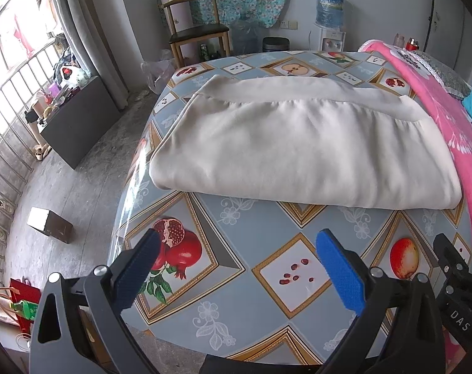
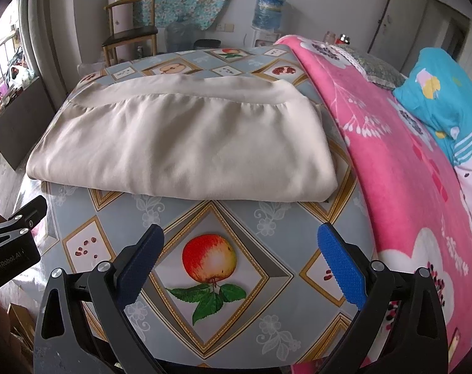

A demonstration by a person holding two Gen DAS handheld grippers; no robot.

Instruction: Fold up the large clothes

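since the cream garment [image 1: 301, 149] lies folded ahead of both fingers, the left gripper [image 1: 237, 268] and right gripper [image 2: 240, 263] hang open and empty over the table [image 2: 267, 218].

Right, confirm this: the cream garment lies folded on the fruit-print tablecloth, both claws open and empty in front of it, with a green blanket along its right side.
Wrong on one point: the blanket is pink, not green, as the right wrist view shows. The garment, tablecloth, left claw and right claw are as you say.

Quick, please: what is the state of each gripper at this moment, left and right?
Left gripper: open, holding nothing, above the tablecloth, short of the folded cream garment.
Right gripper: open, holding nothing, also short of the garment.
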